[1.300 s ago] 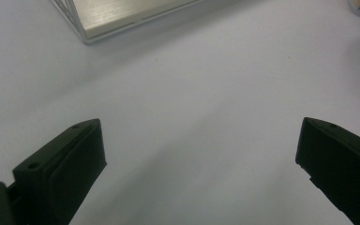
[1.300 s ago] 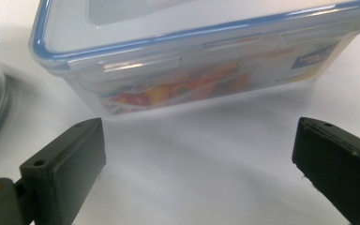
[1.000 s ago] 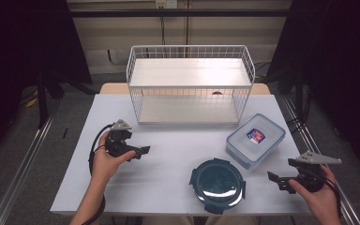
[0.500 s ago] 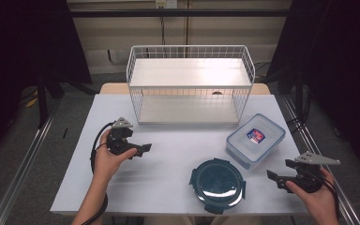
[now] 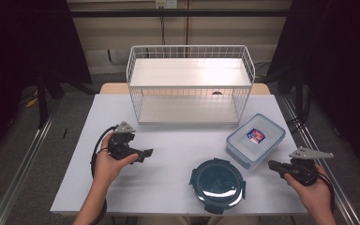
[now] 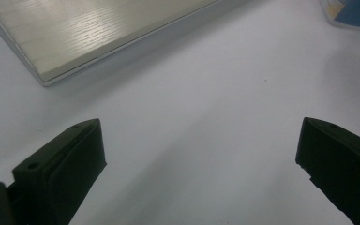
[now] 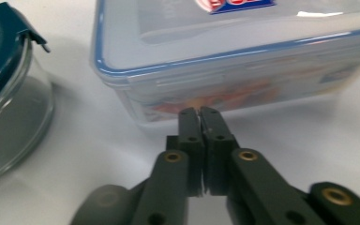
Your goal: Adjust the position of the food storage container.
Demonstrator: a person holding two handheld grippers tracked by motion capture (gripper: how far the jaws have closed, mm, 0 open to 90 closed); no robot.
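Rectangular container (image 5: pixel 255 139) with a clear, blue-rimmed lid sits at the table's (image 5: pixel 168 140) right side, just right of the white wire rack's (image 5: pixel 190 84) front corner. Round glass container (image 5: pixel 217 185) with a dark teal lid lies near the front edge, close beside it. The right gripper (image 5: pixel 273 165) points at the rectangular container, its jaws just closed together on nothing. The left gripper (image 5: pixel 146 153) hovers over bare table, jaws wide apart.
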